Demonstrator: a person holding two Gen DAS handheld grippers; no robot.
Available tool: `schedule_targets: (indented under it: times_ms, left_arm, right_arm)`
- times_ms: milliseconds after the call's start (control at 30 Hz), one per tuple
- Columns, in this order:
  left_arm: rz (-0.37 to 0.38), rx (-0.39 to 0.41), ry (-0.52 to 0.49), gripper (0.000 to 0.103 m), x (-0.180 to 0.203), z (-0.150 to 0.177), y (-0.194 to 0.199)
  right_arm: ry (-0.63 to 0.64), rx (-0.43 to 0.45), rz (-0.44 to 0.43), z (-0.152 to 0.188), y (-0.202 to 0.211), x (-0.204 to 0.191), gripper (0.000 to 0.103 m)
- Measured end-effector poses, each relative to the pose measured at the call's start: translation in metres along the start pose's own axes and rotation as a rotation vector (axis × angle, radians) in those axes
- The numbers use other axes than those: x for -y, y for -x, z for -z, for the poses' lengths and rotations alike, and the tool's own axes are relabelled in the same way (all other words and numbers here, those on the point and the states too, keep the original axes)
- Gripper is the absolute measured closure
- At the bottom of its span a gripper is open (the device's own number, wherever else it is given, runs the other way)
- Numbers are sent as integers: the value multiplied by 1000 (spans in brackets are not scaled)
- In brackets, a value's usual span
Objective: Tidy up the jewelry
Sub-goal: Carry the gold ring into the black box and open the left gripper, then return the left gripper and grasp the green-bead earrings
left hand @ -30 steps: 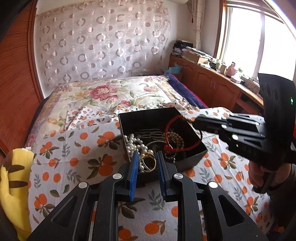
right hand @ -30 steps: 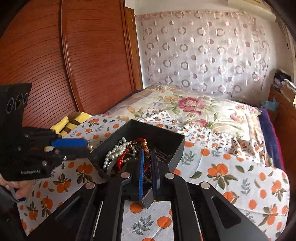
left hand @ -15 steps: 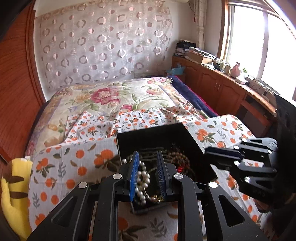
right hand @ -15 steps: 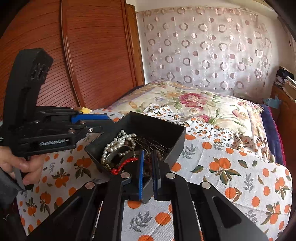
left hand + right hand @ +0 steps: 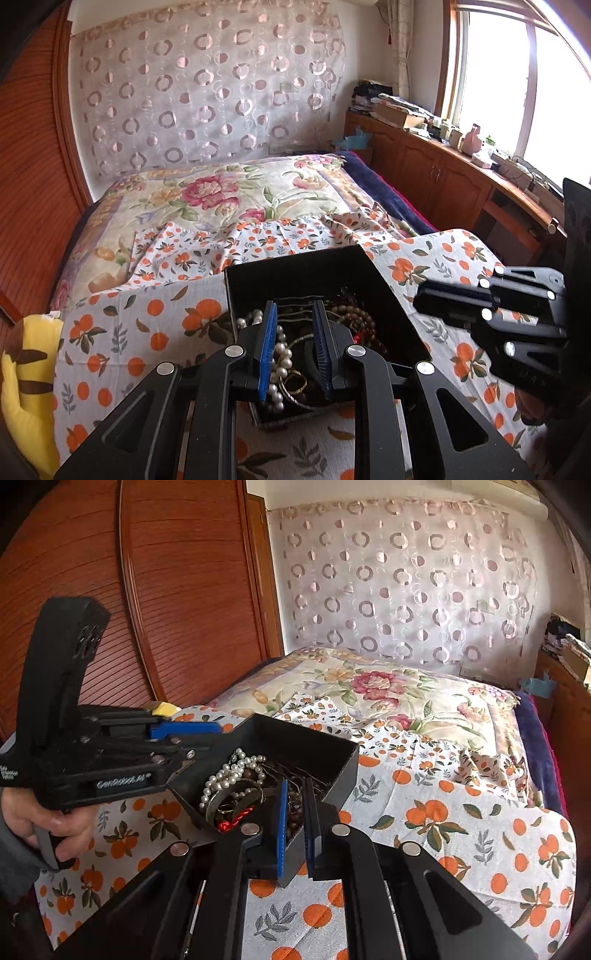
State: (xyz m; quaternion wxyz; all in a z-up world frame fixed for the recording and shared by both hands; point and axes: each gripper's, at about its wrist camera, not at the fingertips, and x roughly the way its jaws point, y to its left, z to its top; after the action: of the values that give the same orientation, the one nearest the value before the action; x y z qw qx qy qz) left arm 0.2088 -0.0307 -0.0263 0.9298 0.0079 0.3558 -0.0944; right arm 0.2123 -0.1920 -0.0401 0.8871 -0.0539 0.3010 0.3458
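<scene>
A black open box (image 5: pixel 306 273) (image 5: pixel 332 753) sits on the orange-print cloth and holds a tangle of jewelry: a white pearl strand (image 5: pixel 279 363) (image 5: pixel 225 775), brown bead strings (image 5: pixel 351 314), gold bangles (image 5: pixel 295 384) and a red cord bracelet (image 5: pixel 236 821). My left gripper (image 5: pixel 294 352) is open and empty, its fingers over the box's near side. My right gripper (image 5: pixel 295 821) is nearly closed, with its fingers astride the box's near corner wall. The right gripper's body shows at the right of the left wrist view (image 5: pixel 517 317).
The orange-print cloth (image 5: pixel 147 332) (image 5: pixel 461 830) covers the near end of a bed with a floral quilt (image 5: pixel 221 192). A yellow plush toy (image 5: pixel 26 387) lies at the left edge. A wooden wardrobe (image 5: pixel 166 590) stands to the left, low cabinets (image 5: pixel 443 177) under the window to the right.
The left gripper dropped the gold ring and the right let go of the red bracelet into the box. Both grippers came lower and closer over the box.
</scene>
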Motion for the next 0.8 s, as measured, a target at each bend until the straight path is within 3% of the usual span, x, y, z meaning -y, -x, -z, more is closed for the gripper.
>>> schedule_targets:
  times_ms: [233, 567, 800]
  left_arm:
    - [20, 17, -3, 84, 3, 23, 24]
    - [77, -28, -19, 84, 25, 80, 44]
    - [109, -74, -48, 84, 45, 109, 50]
  right_arm:
    - [21, -10, 25, 0, 25, -13, 93]
    - [-15, -118, 58, 63, 43, -28, 91]
    - [-49, -140, 82, 91, 56, -30, 88]
